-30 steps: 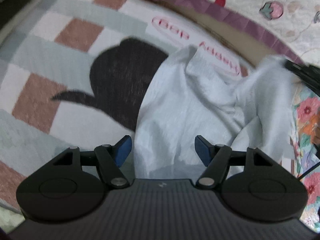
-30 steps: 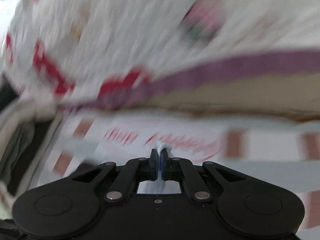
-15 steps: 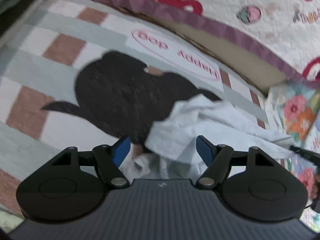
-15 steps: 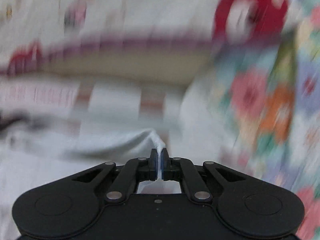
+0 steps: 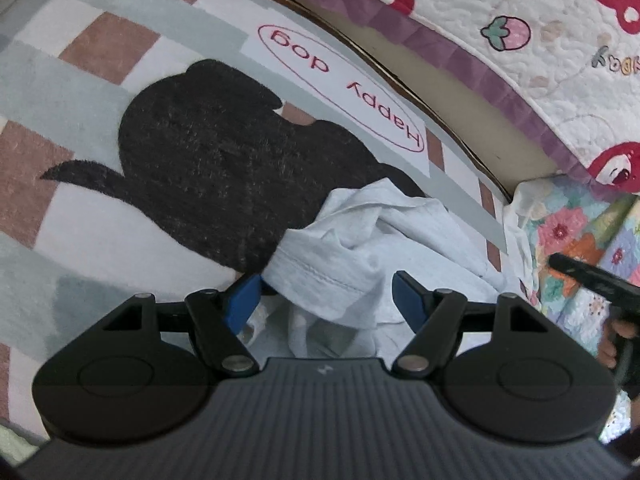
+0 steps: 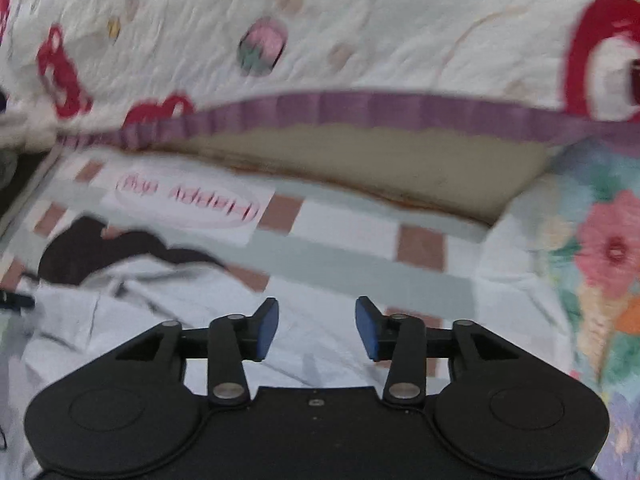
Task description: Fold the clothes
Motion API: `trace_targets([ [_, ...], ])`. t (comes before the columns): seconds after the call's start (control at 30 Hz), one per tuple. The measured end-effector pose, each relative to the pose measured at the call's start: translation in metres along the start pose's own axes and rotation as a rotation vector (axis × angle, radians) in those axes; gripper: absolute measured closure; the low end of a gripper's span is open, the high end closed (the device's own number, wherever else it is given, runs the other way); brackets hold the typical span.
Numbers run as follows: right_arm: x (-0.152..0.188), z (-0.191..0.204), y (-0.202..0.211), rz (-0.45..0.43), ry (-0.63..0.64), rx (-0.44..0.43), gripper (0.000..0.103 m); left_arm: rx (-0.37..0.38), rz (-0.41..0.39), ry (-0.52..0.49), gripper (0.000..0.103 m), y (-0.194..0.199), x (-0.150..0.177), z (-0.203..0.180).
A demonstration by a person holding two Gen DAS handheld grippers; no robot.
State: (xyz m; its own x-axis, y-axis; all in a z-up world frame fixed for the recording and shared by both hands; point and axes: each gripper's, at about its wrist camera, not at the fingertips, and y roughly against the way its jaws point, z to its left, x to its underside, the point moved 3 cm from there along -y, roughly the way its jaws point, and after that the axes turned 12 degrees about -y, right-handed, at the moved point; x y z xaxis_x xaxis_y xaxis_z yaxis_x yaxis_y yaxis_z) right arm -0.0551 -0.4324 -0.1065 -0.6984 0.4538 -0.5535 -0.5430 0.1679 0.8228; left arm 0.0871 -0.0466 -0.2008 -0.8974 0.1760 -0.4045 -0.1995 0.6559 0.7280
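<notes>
A pale blue-white garment (image 5: 360, 248) lies crumpled on a checked rug (image 5: 100, 92), covering the right end of the rug's black dog shape (image 5: 208, 152). My left gripper (image 5: 326, 300) hangs open just above the heap's hemmed edge, and its blue pads do not press the cloth. In the right wrist view the same garment (image 6: 160, 312) spreads to the lower left. My right gripper (image 6: 316, 328) is over its right part with its jaws opening. Nothing is pinched between them. In the left wrist view the right gripper's black body (image 5: 588, 276) and a hand (image 5: 614, 340) show at the right edge.
A white quilt (image 5: 520, 8) with red and strawberry prints and a purple border hangs behind the rug, over a beige mattress side (image 6: 380, 164). A floral blanket (image 6: 600, 260) lies to the right. A "Happy dog" label (image 5: 344, 88) marks the rug.
The right gripper was shut on a cloth edge and has let go, its jaws now apart. The garment dropped from a raised spread into a low heap by the left fingers.
</notes>
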Motion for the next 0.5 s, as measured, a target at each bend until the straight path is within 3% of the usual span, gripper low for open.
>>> trace_targets([
  [0.07,-0.004,-0.008,-0.023,0.052,-0.004,-0.002,0.053,0.005,0.000,0.008,0.038,-0.002,0.000,0.001],
  [0.1,-0.005,-0.014,-0.035,0.062,-0.016,0.009,0.055,-0.018,-0.015,0.004,0.057,0.000,0.000,0.000],
  [0.13,-0.008,-0.019,-0.044,0.046,-0.017,0.039,0.056,-0.048,-0.027,-0.015,0.062,0.001,-0.001,-0.002],
  [0.2,-0.014,-0.022,-0.055,0.036,0.000,0.038,0.072,-0.100,-0.038,-0.076,0.064,0.001,-0.004,-0.008],
  [0.27,-0.021,-0.023,-0.064,0.040,-0.004,-0.014,0.072,-0.088,-0.031,-0.107,0.068,-0.002,-0.005,-0.012],
  [0.4,-0.020,-0.020,-0.086,0.153,0.009,-0.155,0.072,0.009,-0.033,-0.136,0.071,-0.011,-0.005,-0.023],
  [0.5,-0.012,-0.012,-0.098,0.193,0.085,-0.155,0.069,0.018,-0.041,-0.154,0.070,-0.017,-0.007,-0.031],
])
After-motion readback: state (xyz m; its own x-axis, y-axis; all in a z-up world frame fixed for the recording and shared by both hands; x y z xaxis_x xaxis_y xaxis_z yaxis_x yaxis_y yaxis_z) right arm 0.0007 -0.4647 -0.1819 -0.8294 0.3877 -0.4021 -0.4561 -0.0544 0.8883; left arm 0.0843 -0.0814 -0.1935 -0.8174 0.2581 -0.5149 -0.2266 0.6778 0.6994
